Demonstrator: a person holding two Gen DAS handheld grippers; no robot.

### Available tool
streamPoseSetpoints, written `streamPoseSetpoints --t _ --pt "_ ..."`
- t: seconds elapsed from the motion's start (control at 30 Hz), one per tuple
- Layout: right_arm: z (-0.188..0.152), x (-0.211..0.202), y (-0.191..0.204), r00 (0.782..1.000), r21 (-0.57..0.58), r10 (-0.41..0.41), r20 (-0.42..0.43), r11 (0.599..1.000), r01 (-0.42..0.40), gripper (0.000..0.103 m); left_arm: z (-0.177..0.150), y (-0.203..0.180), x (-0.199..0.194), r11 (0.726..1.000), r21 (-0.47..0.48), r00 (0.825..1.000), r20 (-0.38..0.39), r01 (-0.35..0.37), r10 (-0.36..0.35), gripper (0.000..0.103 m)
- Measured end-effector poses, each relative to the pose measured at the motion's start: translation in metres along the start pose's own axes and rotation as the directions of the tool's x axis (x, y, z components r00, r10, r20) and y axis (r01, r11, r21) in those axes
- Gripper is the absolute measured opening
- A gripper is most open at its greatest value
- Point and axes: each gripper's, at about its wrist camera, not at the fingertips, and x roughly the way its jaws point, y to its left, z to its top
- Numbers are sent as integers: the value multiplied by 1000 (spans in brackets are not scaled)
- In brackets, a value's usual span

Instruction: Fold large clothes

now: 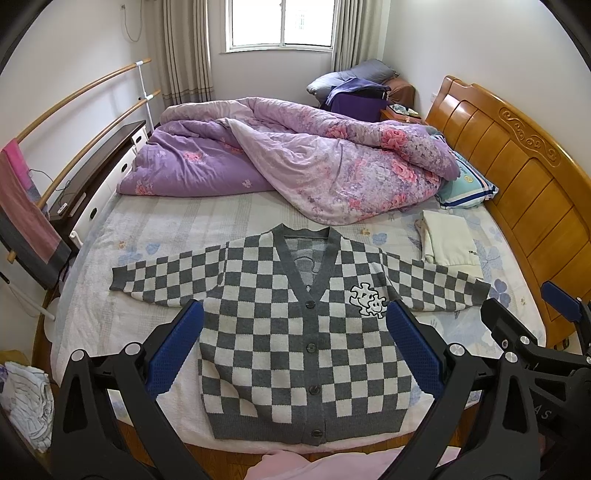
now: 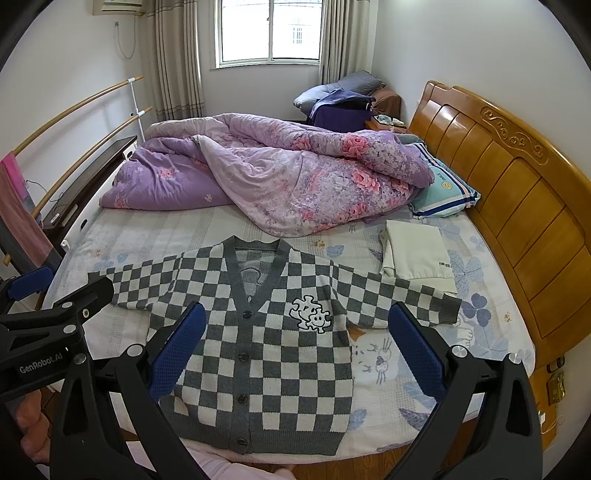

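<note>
The left gripper [image 1: 293, 354] hovers with jaws spread wide, grasping nothing, above the checkered cardigan [image 1: 295, 332], which lies flat, buttoned, sleeves outstretched, at the near edge of the bed [image 1: 166, 225]. The right gripper [image 2: 297, 350] is likewise released. A folded cream garment [image 2: 417, 254] lies beside the right-hand sleeve.

Soft daylight comes from the window [image 1: 282, 22], which is blown out to white, and shadows on the bed [image 1: 229, 218] are faint. Both views are sharp, with strong fisheye bending and black corners.
</note>
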Motion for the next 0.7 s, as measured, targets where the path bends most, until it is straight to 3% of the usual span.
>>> streamPoseSetpoints --t 0.7 --pt "0 -1 2 1000 4 13 4 1000 -13 95 -1 0 0 1000 2 1000 1 -7 7 98"
